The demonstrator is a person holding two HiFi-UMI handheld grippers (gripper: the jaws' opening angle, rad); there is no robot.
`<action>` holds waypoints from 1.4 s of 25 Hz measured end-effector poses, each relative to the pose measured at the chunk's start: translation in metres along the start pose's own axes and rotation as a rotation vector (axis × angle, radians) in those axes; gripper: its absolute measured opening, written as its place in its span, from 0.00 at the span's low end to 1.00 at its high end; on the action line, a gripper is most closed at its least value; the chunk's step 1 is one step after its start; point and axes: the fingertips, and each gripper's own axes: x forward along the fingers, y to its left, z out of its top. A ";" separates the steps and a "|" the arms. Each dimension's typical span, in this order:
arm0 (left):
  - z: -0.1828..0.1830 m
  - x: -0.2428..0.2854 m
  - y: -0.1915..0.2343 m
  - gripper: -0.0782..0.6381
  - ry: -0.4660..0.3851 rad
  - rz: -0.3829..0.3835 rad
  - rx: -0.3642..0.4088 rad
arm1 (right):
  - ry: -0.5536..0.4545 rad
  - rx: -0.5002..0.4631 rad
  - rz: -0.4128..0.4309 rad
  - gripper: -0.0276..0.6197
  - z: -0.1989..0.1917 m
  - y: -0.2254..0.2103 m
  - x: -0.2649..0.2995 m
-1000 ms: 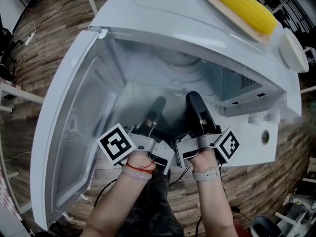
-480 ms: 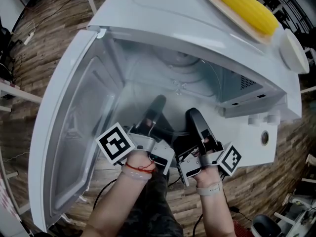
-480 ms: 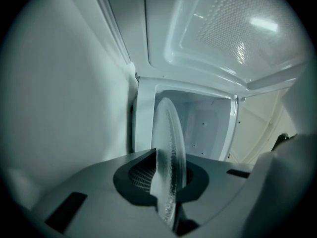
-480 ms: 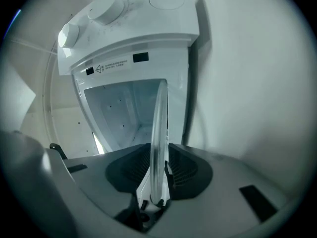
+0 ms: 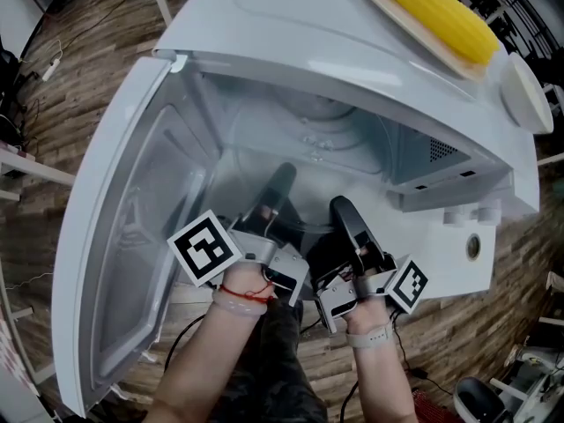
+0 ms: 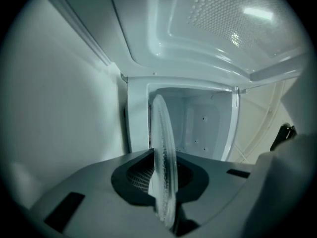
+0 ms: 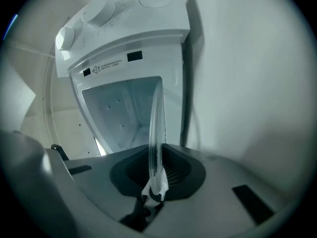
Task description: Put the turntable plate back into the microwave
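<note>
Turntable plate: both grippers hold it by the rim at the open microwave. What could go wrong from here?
1. The right gripper has just been closing its jaws on the rim of the turntable plate. Like the left gripper, it pinches only the edge, so the smooth glass could slip or sag.
2. The microwave seems to leave little room beside the plate, so a tilt might knock the glass against a cavity wall.
</note>
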 end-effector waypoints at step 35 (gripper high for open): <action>-0.004 -0.002 0.010 0.16 0.009 0.032 0.010 | 0.000 -0.165 -0.081 0.12 0.020 -0.003 0.037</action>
